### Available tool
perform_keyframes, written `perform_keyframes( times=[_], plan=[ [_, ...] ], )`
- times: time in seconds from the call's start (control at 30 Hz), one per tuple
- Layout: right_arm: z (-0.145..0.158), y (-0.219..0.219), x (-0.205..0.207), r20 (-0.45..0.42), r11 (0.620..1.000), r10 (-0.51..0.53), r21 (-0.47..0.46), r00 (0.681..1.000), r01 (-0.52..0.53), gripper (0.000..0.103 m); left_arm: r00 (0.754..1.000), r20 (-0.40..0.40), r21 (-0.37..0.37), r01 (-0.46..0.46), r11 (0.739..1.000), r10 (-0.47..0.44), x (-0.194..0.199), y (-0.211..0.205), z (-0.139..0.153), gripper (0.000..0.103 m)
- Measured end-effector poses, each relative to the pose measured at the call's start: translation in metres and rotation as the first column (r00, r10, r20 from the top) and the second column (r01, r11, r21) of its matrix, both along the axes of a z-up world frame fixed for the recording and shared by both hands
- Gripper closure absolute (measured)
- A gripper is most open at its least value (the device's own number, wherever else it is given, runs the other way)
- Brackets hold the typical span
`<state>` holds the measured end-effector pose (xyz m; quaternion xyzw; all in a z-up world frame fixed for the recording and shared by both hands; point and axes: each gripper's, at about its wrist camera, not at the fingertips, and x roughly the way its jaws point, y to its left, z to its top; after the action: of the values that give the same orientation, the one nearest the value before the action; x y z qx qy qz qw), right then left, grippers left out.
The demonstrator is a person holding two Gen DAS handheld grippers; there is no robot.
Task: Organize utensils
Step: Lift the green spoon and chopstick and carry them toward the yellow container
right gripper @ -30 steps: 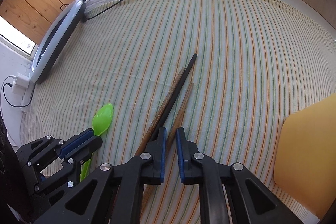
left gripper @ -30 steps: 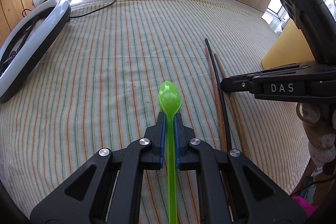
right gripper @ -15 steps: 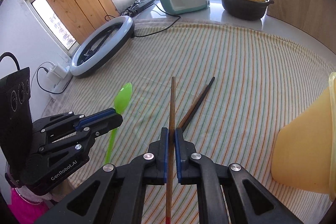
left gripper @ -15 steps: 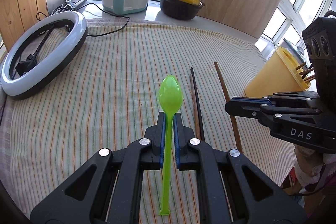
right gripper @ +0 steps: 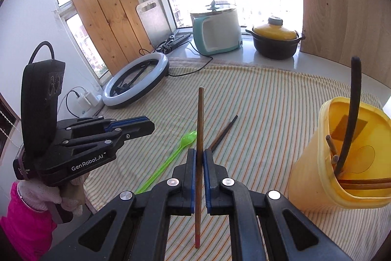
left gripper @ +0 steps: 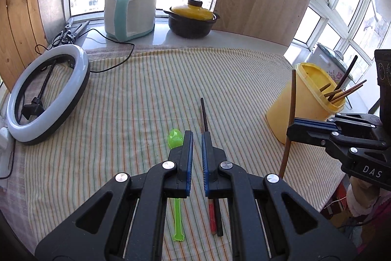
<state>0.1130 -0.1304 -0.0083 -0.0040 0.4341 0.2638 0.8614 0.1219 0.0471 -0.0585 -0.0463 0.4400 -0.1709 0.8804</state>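
My right gripper (right gripper: pixel 200 158) is shut on a brown chopstick (right gripper: pixel 200 114) and holds it upright above the cloth, left of the yellow holder (right gripper: pixel 317 177). The holder has several chopsticks in it and also shows in the left wrist view (left gripper: pixel 300 102). My left gripper (left gripper: pixel 197 143) is open and empty above the cloth. The green spoon (left gripper: pixel 175 137) lies on the cloth under its left finger. Two chopsticks (left gripper: pixel 204 116), one dark and one brown, lie together under its right finger. The spoon (right gripper: pixel 171 158) and the dark chopstick (right gripper: pixel 224 130) also show in the right wrist view.
A ring light (left gripper: pixel 46 99) lies at the table's left. A teal and white cooker (left gripper: pixel 129 11) and a black pot with a yellow lid (left gripper: pixel 191 21) stand on the sill behind. The striped cloth (left gripper: pixel 146 94) covers the table.
My left gripper opened and let the green spoon drop onto the cloth. My right gripper lifted the brown chopstick higher and closer to the yellow holder.
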Motion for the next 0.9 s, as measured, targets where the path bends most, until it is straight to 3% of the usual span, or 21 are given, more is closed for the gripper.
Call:
perform_keyframes(
  times=[0.1, 0.23, 0.37, 0.47, 0.53, 0.7, 0.9],
  plan=[
    [0.002, -0.004, -0.002, 0.001, 1.0, 0.001, 0.01, 1.0, -0.001, 0.1, 0.994, -0.105, 0.063, -0.012, 0.998, 0.019, 0.016, -0.004, -0.027, 0.094],
    [0.0, -0.007, -0.002, -0.016, 1.0, -0.004, 0.026, 1.0, 0.005, 0.1, 0.981, -0.192, 0.119, 0.003, 0.993, 0.02, 0.031, -0.011, -0.059, 0.093],
    [-0.001, -0.012, 0.0, -0.03, 0.999, -0.016, 0.033, 0.999, 0.017, 0.1, 0.965, -0.261, 0.182, 0.04, 0.982, 0.009, 0.036, -0.022, -0.082, 0.084],
    [0.0, -0.014, -0.001, -0.028, 0.999, -0.019, 0.035, 0.999, 0.02, 0.1, 0.976, -0.217, 0.214, 0.075, 0.974, -0.028, 0.029, -0.026, -0.084, 0.085],
    [0.001, -0.015, -0.001, -0.026, 0.999, -0.018, 0.038, 0.999, 0.019, 0.1, 0.978, -0.207, 0.215, 0.074, 0.974, -0.028, 0.026, -0.023, -0.085, 0.098],
    [0.006, -0.019, -0.002, -0.015, 0.998, -0.016, 0.064, 1.0, 0.017, 0.1, 0.982, -0.188, 0.116, 0.009, 0.993, 0.013, 0.023, -0.005, -0.075, 0.099],
    [0.024, -0.028, -0.011, 0.033, 0.996, -0.014, 0.093, 0.999, 0.011, 0.1, 0.995, -0.087, 0.025, -0.039, 0.999, 0.041, 0.014, 0.005, -0.033, 0.099]
  ],
)
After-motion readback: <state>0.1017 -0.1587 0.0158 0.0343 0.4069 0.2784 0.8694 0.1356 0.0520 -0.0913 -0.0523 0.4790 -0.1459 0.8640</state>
